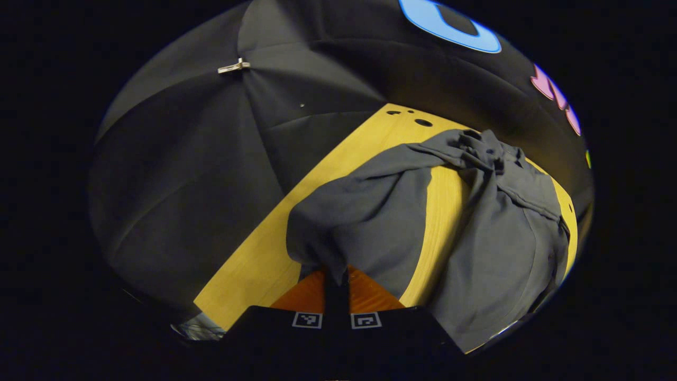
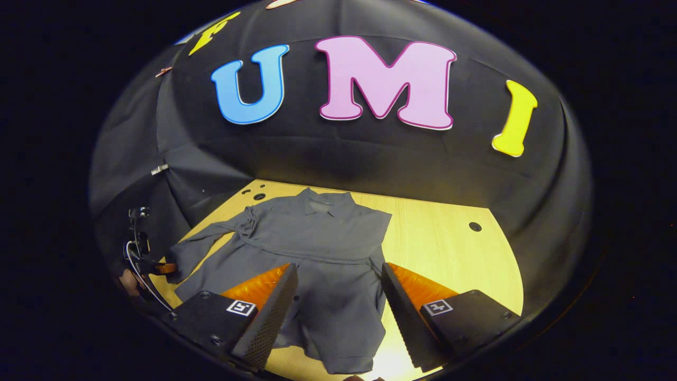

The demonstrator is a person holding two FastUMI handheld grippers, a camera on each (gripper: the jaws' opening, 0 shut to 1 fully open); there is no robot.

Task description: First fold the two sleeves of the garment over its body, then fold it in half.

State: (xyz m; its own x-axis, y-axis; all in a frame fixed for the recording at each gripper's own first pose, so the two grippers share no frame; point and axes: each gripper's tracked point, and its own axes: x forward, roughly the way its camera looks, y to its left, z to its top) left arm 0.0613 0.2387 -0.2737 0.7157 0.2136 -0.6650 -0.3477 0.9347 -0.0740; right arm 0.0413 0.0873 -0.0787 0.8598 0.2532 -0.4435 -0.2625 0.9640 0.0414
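A grey collared garment [image 2: 328, 233] lies spread on the yellow wooden table [image 2: 449, 248], collar at the far side. In the right gripper view one sleeve [image 2: 201, 243] stretches out to the left, and its end is held by my left gripper [image 2: 161, 268] at the table's left edge. In the left gripper view that gripper [image 1: 336, 280] is shut on the sleeve's cuff [image 1: 322, 248]; the sleeve arcs up and over to the bunched shoulder [image 1: 476, 148]. My right gripper [image 2: 338, 296] hangs open above the garment's lower half, nothing between its fingers.
Bare table [image 1: 254, 264] runs along the left of the garment, ending at the black cloth wall. Small round holes [image 2: 475, 226] dot the tabletop at the far right and far left corners. A metal clip [image 1: 234, 66] pins the cloth wall.
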